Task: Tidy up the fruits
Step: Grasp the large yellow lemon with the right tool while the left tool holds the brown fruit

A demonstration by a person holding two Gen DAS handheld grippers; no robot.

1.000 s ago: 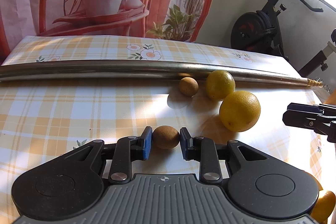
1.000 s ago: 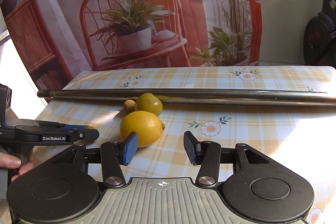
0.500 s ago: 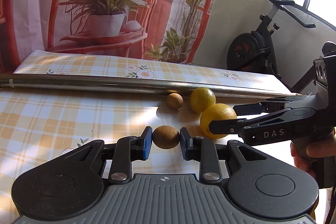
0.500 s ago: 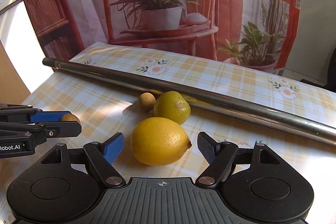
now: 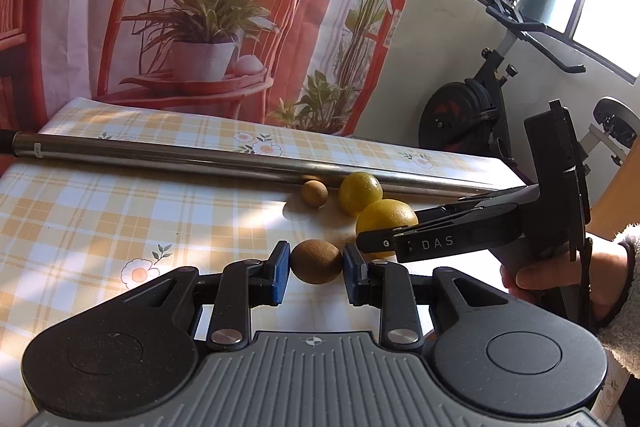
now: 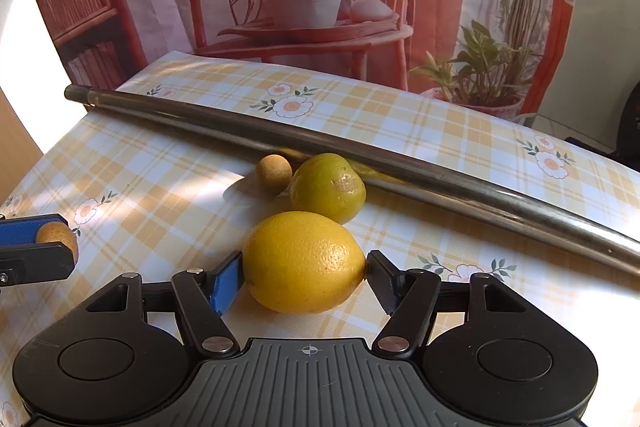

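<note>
1. Between the jaws of the right gripper (image 6: pixel 304 273), at the near part of the bench (image 6: pixel 160 187), lies the large yellow lemon (image 6: pixel 302 261). Blue left pad touches its flank; black right pad meets its pointed tip. Judged gripped or just closing; lemon looks to be resting on the cloth.
2. Handling, judged: firm, moderately heavy, pebbled rind gives fair friction. The tip contact is poor and could let it swivel. Better hold would be across the broad middle.
3. Appearance: bright yellow, oval, pored skin, no visible blemish.
4. Left gripper (image 5: pixel 312 263): jaws closed on a small brown round fruit (image 5: pixel 316 261), matte and rough-skinned, species not determinable. Judged light and fairly hard; held across its middle. Whether it is clear of the bench cannot be told.
5. Just beyond the lemon: a greenish-yellow citrus (image 6: pixel 327 187) with a tan scar patch on its rind, close to or touching the lemon.
6. Beside that, a second small brown fruit (image 6: pixel 274 169), just next to the citrus.
7. Both rest near or against a long metal pole (image 6: pixel 400 163) lying across the bench.
8. Bench cover: yellow plaid cloth with daisies. No bowl or tray visible, so destination unknown.
9. A person's hand (image 5: pixel 560 275), fleecy sleeve at the wrist, holds the right gripper's handle.
</note>
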